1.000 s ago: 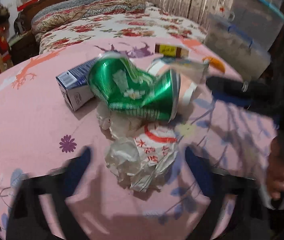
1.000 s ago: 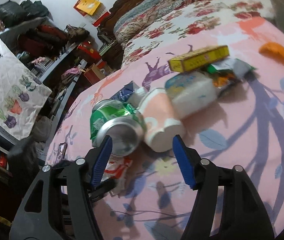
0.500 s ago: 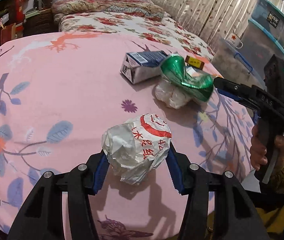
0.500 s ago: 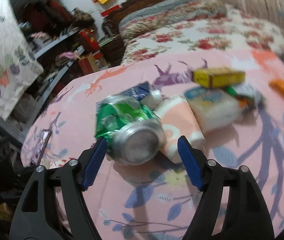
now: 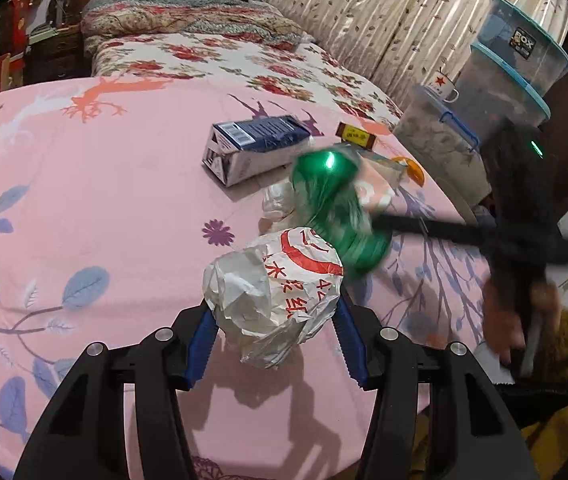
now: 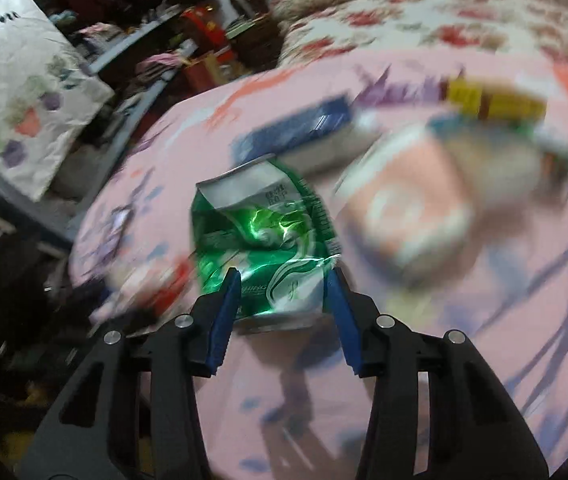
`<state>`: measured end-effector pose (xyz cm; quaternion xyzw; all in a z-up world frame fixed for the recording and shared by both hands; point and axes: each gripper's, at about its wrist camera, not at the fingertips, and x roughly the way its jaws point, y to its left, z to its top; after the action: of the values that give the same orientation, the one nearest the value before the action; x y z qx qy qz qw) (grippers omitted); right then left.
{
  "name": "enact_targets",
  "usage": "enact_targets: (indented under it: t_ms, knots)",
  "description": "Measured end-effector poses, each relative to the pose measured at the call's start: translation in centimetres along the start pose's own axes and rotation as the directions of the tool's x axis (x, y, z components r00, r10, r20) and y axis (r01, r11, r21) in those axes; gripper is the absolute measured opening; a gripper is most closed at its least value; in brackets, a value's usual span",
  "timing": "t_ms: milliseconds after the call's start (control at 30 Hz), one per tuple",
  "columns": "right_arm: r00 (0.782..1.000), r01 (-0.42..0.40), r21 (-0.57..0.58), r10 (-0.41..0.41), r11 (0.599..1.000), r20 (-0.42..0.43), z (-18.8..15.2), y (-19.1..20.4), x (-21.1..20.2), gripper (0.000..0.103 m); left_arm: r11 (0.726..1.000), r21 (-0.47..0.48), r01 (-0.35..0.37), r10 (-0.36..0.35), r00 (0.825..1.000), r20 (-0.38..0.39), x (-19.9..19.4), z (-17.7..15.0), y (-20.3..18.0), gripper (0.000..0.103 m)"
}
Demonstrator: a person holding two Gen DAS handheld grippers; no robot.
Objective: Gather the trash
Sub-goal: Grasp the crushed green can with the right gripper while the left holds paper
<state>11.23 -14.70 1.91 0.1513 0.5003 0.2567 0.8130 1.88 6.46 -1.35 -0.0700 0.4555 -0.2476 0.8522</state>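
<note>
The crumpled white paper wrapper with red print sits between the left gripper's blue-padded fingers, above the pink patterned bedsheet. At 1 o'clock from it, the crushed green aluminium can sits between the right gripper's fingers. The blue-and-white rectangular carton lies on the sheet at 12 o'clock from the wrapper. The small yellow rectangular box lies at 3 o'clock from the carton. The pink-and-white paper cup lies at 3 o'clock from the can.
</note>
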Motion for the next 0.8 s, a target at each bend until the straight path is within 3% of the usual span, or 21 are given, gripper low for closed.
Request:
enact_targets:
  t_ms: [100, 333, 467, 800]
  knots:
    - [0.999, 0.007, 0.013, -0.008, 1.000, 0.038, -2.1, 0.3, -0.7, 0.050, 1.000, 0.003, 0.005, -0.005, 1.000, -0.022, 0.8, 0.1, -0.1, 0.051]
    - [0.991, -0.011, 0.123, -0.005, 0.992, 0.132, -2.8, -2.1, -2.6, 0.050, 1.000, 0.001, -0.017, 0.017, 1.000, -0.021, 0.9, -0.1, 0.0, 0.051]
    - [0.987, -0.028, 0.156, 0.003, 0.987, 0.159, -2.7, -2.7, -2.9, 0.051, 0.997, 0.006, -0.082, 0.082, 0.996, -0.017, 1.1, -0.2, 0.0, 0.052]
    - [0.982, -0.047, 0.252, -0.001, 0.967, 0.189, -4.1, -5.1, -3.4, 0.060, 0.993, 0.000, -0.122, 0.122, 0.992, -0.016, 1.2, -0.4, 0.3, 0.054]
